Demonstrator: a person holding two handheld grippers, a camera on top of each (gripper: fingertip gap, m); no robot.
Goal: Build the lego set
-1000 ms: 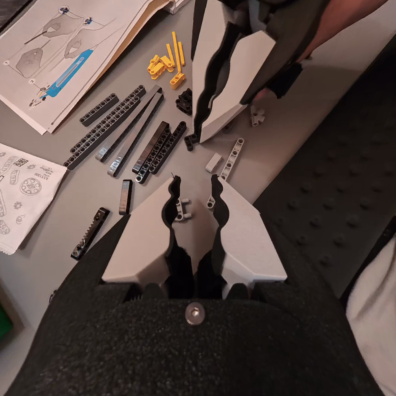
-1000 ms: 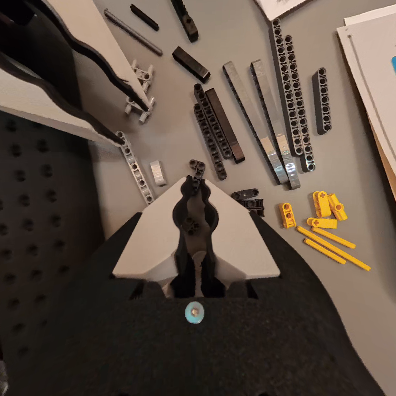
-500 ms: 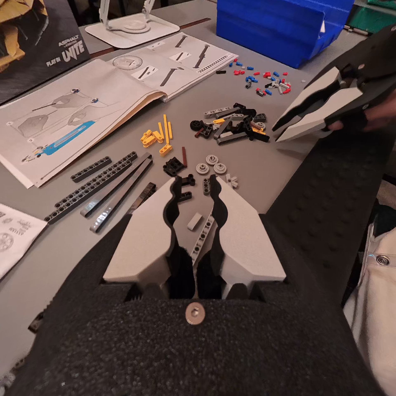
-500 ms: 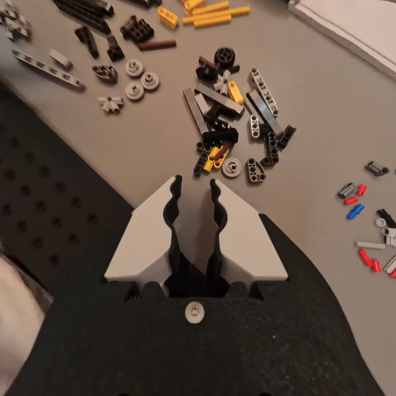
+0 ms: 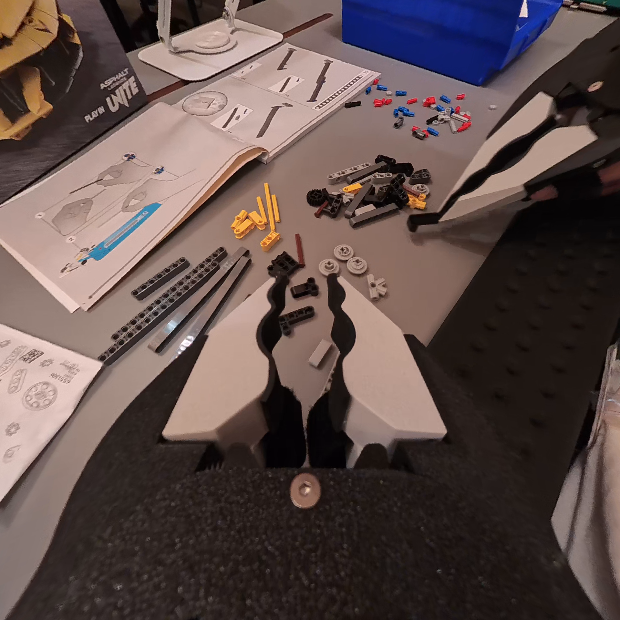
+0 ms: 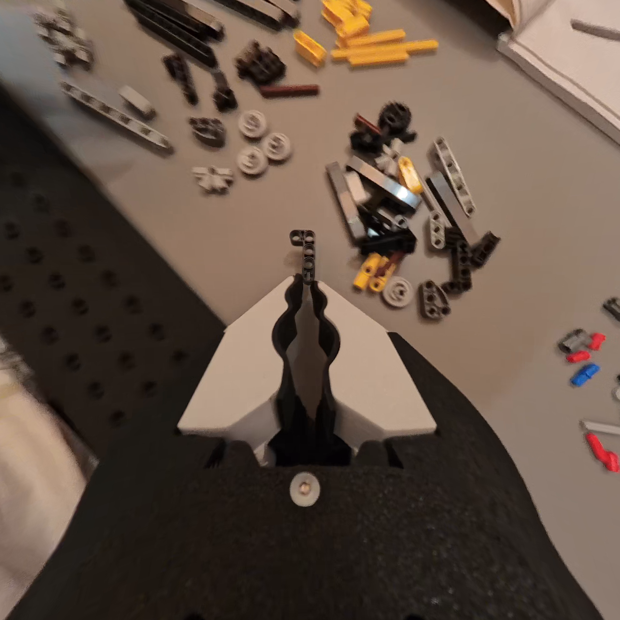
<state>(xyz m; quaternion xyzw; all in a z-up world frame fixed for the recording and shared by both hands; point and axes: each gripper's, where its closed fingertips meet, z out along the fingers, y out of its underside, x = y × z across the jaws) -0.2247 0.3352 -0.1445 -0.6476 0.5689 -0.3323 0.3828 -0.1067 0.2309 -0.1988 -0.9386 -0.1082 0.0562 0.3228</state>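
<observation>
My right gripper (image 6: pixel 307 279) is shut on a black L-shaped beam (image 6: pixel 306 252) that sticks out past its tips, above the grey table near the mixed pile of pieces (image 6: pixel 402 208). In the left wrist view the right gripper (image 5: pixel 423 219) hangs at the right, beside that pile (image 5: pixel 375 194). My left gripper (image 5: pixel 304 280) is open and empty above the table. Two small black pieces (image 5: pixel 303 289) and a small grey piece (image 5: pixel 320 352) lie on the table between its fingers.
Long black beams (image 5: pixel 174 302), yellow pieces (image 5: pixel 258 218), three grey discs (image 5: pixel 342 261) and red and blue pins (image 5: pixel 429 110) lie about. An open instruction booklet (image 5: pixel 134 188), a sticker sheet (image 5: pixel 30 396), a box (image 5: pixel 50 84) and a blue bin (image 5: pixel 436 33) ring them. A black dotted mat (image 5: pixel 536 335) runs along the right. There is about 15 cm between the tips of the two grippers.
Half a second ago my right gripper was open and empty over the pile; now it is shut on the black L-shaped beam. My left gripper stays open and has barely moved since then.
</observation>
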